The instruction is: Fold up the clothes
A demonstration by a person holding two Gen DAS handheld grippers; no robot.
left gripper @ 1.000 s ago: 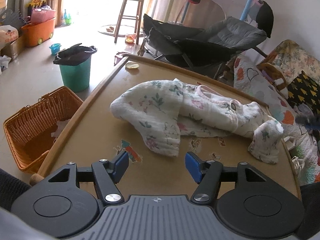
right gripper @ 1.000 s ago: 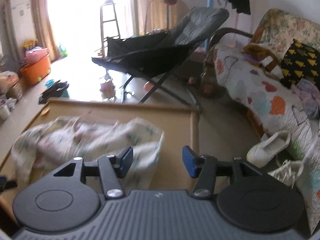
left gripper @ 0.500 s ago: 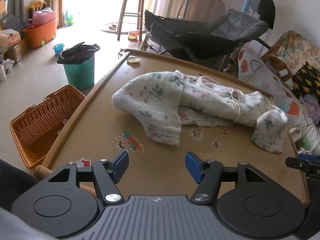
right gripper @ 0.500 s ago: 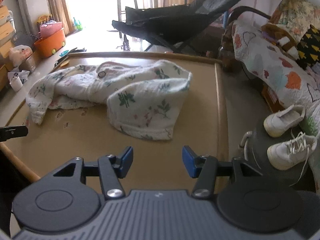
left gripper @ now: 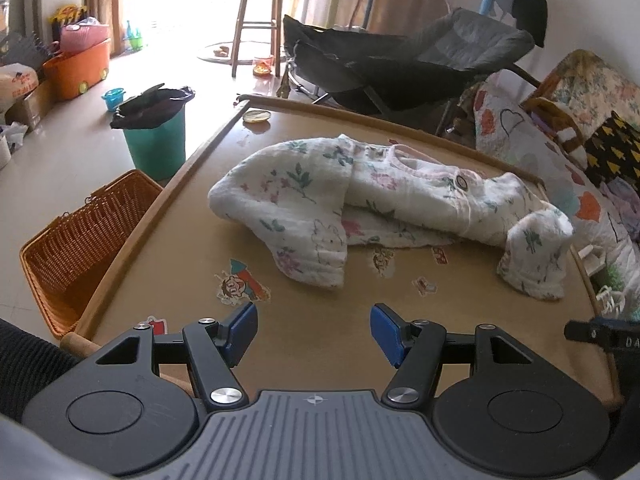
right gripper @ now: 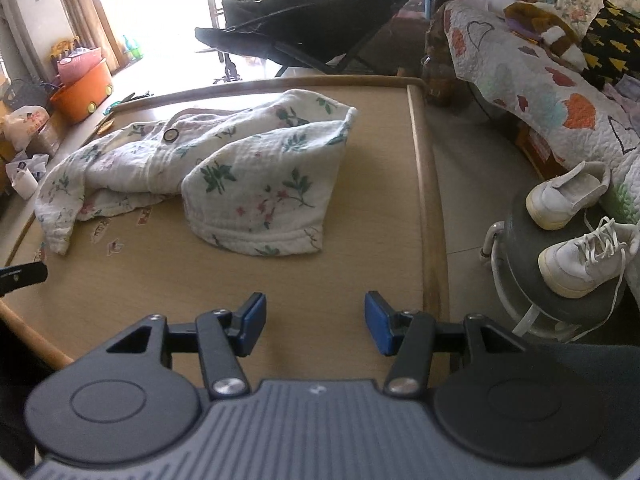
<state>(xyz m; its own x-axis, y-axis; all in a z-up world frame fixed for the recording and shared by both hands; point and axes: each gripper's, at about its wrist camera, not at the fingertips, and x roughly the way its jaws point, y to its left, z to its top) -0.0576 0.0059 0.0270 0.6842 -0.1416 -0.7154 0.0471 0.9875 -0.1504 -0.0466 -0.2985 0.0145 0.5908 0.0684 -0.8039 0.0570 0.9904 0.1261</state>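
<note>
A crumpled white floral muslin baby garment point(left gripper: 360, 204) lies unfolded across the middle of your tan wooden table point(left gripper: 168, 280). Your left gripper point(left gripper: 314, 334) and right gripper point(right gripper: 315, 322) hover over the near edge, both released and empty, apart from the cloth. An orange wicker basket point(left gripper: 80, 240) sits on the floor just beside the table.

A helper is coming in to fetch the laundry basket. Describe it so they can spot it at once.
Start at the wooden table with the crumpled floral garment on it. On the floor against its left edge, in the left wrist view, sits the orange wicker basket. It is woven and rectangular, unlike the round green bin behind it.
</note>
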